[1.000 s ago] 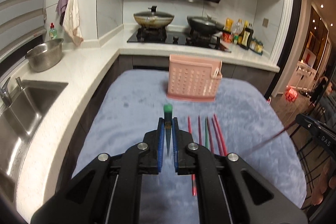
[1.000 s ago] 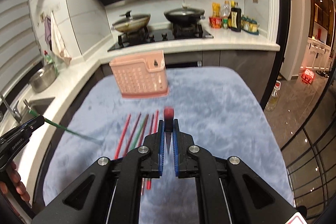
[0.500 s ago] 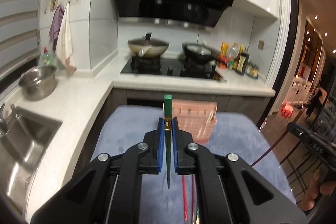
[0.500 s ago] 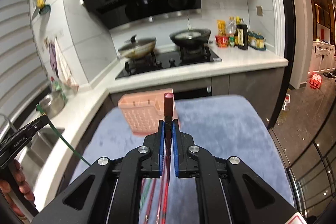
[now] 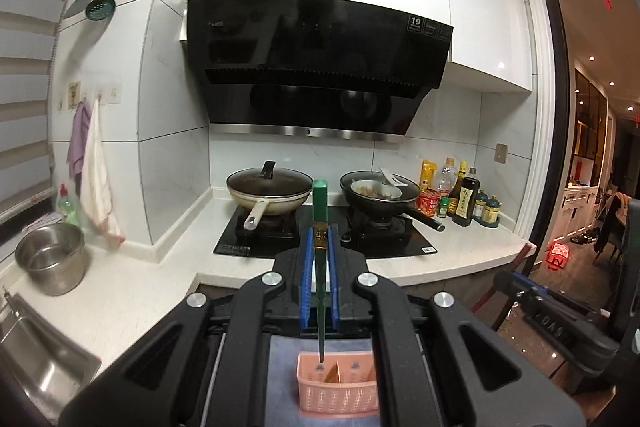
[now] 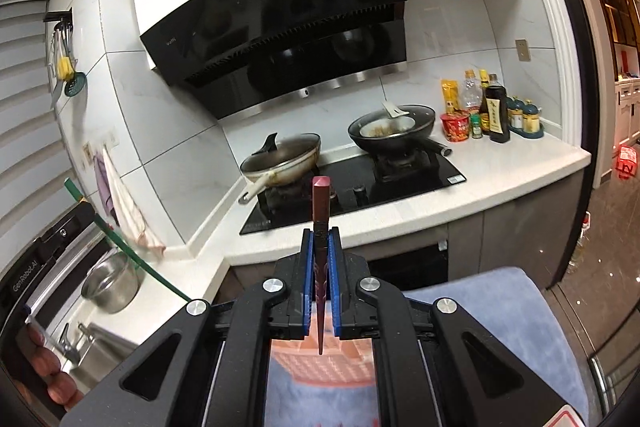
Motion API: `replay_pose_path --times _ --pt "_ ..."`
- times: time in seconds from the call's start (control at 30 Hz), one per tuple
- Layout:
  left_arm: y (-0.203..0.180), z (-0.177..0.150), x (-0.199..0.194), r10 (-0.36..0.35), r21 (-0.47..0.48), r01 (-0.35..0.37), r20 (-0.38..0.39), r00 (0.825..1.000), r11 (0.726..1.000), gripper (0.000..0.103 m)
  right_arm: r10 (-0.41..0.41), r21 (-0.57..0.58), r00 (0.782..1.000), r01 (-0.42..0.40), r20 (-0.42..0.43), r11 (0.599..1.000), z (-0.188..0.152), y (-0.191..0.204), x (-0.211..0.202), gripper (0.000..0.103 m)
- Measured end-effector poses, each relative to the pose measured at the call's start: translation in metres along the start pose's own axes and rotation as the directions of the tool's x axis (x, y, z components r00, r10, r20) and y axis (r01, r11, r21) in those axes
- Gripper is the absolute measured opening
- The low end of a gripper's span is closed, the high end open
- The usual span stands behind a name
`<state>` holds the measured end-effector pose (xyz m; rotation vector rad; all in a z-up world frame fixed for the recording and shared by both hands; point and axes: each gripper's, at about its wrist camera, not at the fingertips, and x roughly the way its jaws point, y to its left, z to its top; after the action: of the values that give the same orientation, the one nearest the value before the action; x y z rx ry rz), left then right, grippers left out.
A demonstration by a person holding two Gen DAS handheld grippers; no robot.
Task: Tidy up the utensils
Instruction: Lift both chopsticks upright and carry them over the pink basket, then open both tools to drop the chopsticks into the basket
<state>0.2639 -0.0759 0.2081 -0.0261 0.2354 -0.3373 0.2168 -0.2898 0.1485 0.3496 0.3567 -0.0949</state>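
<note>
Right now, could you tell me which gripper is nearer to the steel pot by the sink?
Left. The left gripper hangs beside the steel pot; the right gripper stands farther off, over the cloth.

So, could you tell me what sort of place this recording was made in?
A home kitchen, most likely: a black range hood hangs over a gas hob carrying two pans, a steel sink is set into the white counter, and sauce bottles stand beside the hob.

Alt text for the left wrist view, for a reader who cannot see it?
The left gripper is shut on a green chopstick, held upright with its thin tip over the left compartment of a pink slotted plastic basket on a blue-grey cloth. Behind is a stove with two pans under a black range hood.
</note>
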Motion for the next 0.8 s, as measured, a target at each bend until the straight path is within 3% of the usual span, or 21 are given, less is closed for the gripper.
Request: replay_pose_path --times 0.23,0.37,0.57,0.6,0.67,0.7,0.73,0.8 --pt "0.001 -0.038 0.062 -0.009 0.000 0.009 -0.110 0.994 1.000 0.007 -0.017 -0.017 0.997 0.016 -0.082 1.000 -0.018 0.000 0.064 0.007" --pt "0.005 -0.070 0.083 -0.006 -0.006 0.005 -0.175 0.985 1.000 0.007 -0.039 -0.026 0.990 0.036 -0.133 0.999 -0.037 -0.008 0.087 0.007" --pt "0.012 -0.092 0.097 0.000 -0.022 -0.005 -0.225 0.974 1.000 0.007 -0.058 -0.049 0.979 0.049 -0.195 0.998 -0.060 -0.017 0.108 0.008" --pt "0.013 -0.093 0.096 0.005 -0.029 -0.012 -0.226 0.974 1.000 0.009 -0.065 -0.054 0.980 0.056 -0.187 0.997 -0.062 -0.017 0.106 0.012" --pt "0.016 -0.093 0.091 0.020 -0.035 -0.029 -0.221 0.975 0.999 0.024 -0.078 -0.070 0.981 0.066 -0.177 0.995 -0.062 -0.017 0.099 0.019" --pt "0.019 -0.092 0.087 0.038 -0.043 -0.049 -0.218 0.975 0.998 0.038 -0.077 -0.074 0.983 0.066 -0.169 0.995 -0.061 -0.017 0.093 0.025" --pt "0.020 -0.091 0.082 0.047 -0.049 -0.058 -0.210 0.977 0.997 0.045 -0.077 -0.078 0.984 0.065 -0.163 0.995 -0.060 -0.016 0.089 0.029" --pt "0.022 -0.089 0.070 0.064 -0.050 -0.075 -0.200 0.978 0.996 0.048 -0.082 -0.097 0.987 0.069 -0.138 0.993 -0.057 -0.015 0.072 0.033"
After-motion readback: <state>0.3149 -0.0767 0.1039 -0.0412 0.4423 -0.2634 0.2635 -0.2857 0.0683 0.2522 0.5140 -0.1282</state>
